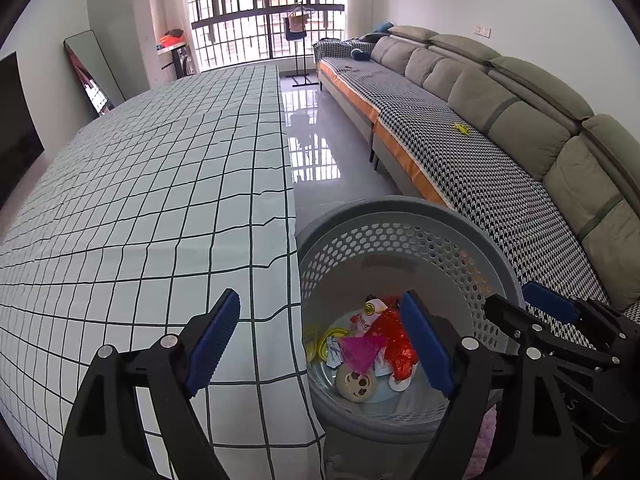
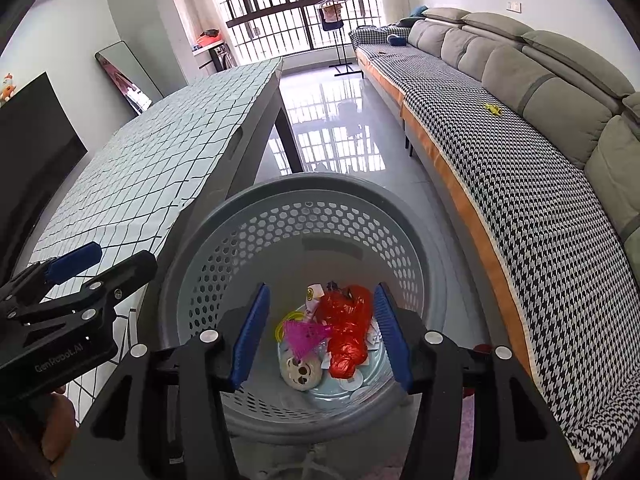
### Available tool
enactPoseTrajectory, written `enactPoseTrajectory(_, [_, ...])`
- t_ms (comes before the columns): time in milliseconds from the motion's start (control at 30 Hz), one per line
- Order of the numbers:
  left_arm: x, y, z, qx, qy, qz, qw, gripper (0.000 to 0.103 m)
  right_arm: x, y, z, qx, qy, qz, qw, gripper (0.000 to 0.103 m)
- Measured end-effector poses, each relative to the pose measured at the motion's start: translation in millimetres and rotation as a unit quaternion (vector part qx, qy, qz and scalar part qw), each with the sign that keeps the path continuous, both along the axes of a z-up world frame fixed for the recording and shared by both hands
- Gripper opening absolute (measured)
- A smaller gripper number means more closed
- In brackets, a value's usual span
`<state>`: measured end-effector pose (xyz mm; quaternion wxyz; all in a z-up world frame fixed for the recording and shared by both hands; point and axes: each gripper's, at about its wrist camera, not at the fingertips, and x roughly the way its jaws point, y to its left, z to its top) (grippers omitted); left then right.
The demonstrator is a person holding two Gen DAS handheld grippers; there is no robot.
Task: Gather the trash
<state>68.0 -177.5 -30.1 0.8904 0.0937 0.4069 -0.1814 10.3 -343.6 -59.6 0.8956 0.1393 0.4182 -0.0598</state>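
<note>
From the left wrist view, the left gripper (image 1: 320, 340) stands wide apart with nothing between its blue pads, one finger over the checked cloth of the desk (image 1: 160, 184) and the other over the grey perforated basket (image 1: 404, 210). The basket stands on the floor between the desk and the grey sofa (image 1: 500, 140). In its bottom lie the trash pieces: a red plastic bag (image 1: 394, 336), a pink wrapper (image 1: 360, 350) and a round cream piece with a face (image 1: 356, 384). The right gripper shows at the right edge.

From the right wrist view, the right gripper (image 2: 320, 334) hangs over the basket (image 2: 304, 188), its jaws half apart and holding nothing. Below them lie the red plastic bag (image 2: 348, 328) and the pink wrapper (image 2: 306, 336). A small yellow object (image 2: 493, 109) rests on the sofa's houndstooth cover.
</note>
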Motion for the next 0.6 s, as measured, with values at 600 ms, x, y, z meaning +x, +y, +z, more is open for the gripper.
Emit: enactPoseTrajectory(600, [-5.1,6.1,6.8,0.001,-0.009,0.01,0.9999,0.09,-3.0,0.3,0.0,0.0,-0.005,-0.004,1.0,0.059])
